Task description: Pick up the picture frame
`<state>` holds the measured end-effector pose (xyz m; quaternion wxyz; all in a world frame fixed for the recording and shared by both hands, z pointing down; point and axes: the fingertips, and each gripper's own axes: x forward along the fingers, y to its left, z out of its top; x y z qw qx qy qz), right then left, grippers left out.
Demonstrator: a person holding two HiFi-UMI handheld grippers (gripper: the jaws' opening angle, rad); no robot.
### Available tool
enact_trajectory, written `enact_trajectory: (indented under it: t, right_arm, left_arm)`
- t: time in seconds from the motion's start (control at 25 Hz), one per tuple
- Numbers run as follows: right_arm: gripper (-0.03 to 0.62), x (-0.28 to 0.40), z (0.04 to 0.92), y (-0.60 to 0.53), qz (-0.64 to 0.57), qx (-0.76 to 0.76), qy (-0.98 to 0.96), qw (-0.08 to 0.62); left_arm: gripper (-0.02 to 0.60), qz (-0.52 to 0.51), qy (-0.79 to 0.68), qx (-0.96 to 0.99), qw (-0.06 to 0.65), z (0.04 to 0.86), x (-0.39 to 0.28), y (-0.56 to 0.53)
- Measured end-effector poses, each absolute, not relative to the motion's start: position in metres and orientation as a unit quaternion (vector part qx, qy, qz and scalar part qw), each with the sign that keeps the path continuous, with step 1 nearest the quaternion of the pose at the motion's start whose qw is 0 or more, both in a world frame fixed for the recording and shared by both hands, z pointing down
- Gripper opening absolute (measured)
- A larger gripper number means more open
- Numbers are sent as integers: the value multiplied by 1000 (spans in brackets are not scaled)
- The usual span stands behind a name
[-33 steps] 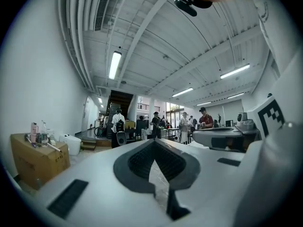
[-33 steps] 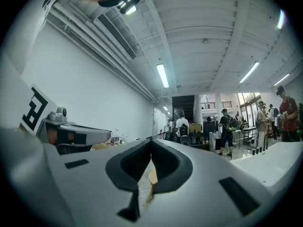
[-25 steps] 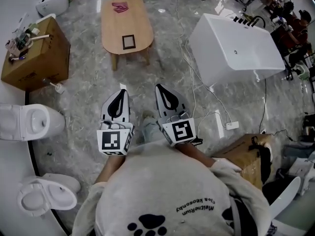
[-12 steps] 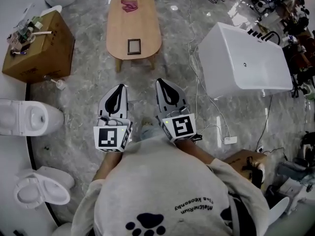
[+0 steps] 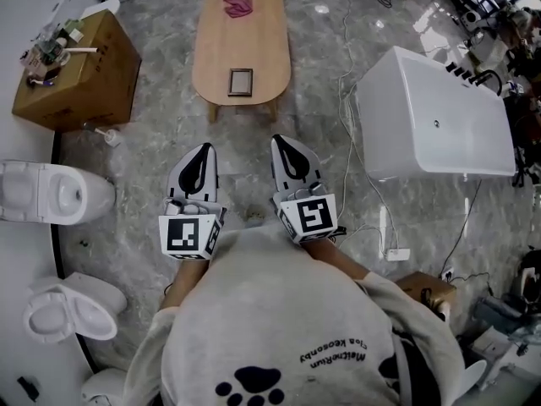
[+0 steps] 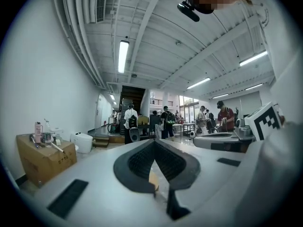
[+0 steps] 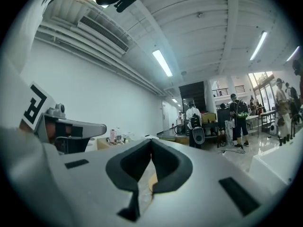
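Note:
A small dark picture frame [image 5: 240, 81] lies flat on the near end of an oval wooden table [image 5: 254, 45], seen in the head view. Both grippers are held level in front of the person, well short of the table's near edge. My left gripper [image 5: 201, 150] is shut with nothing in it, and so is my right gripper [image 5: 283, 142] beside it. In the left gripper view the jaws [image 6: 154, 143] meet at their tips; in the right gripper view the jaws [image 7: 150, 141] meet too. Neither gripper view shows the frame.
A pink cloth [image 5: 237, 6] lies at the table's far end. A white bathtub [image 5: 439, 117] stands to the right, with cables [image 5: 347, 74] and a power strip [image 5: 397, 254] on the marble floor. At the left are a cardboard box [image 5: 80, 70] and two toilets [image 5: 51, 194].
The person has walked toward the table, so the table and frame sit lower and nearer in the head view. Both grippers stay shut side by side.

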<state>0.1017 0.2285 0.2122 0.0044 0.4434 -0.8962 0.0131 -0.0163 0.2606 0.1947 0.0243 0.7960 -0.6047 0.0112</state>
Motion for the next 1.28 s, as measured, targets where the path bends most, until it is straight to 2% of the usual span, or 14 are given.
enact_trajectory:
  t: [0.72, 1.28]
  right_arm:
    - [9, 100, 215, 178, 0, 449, -893, 13]
    - [9, 67, 232, 69, 32, 475, -879, 27]
  left_arm:
    - [9, 4, -596, 802, 38, 212, -20, 208]
    - [9, 22, -560, 826, 59, 229, -48, 89]
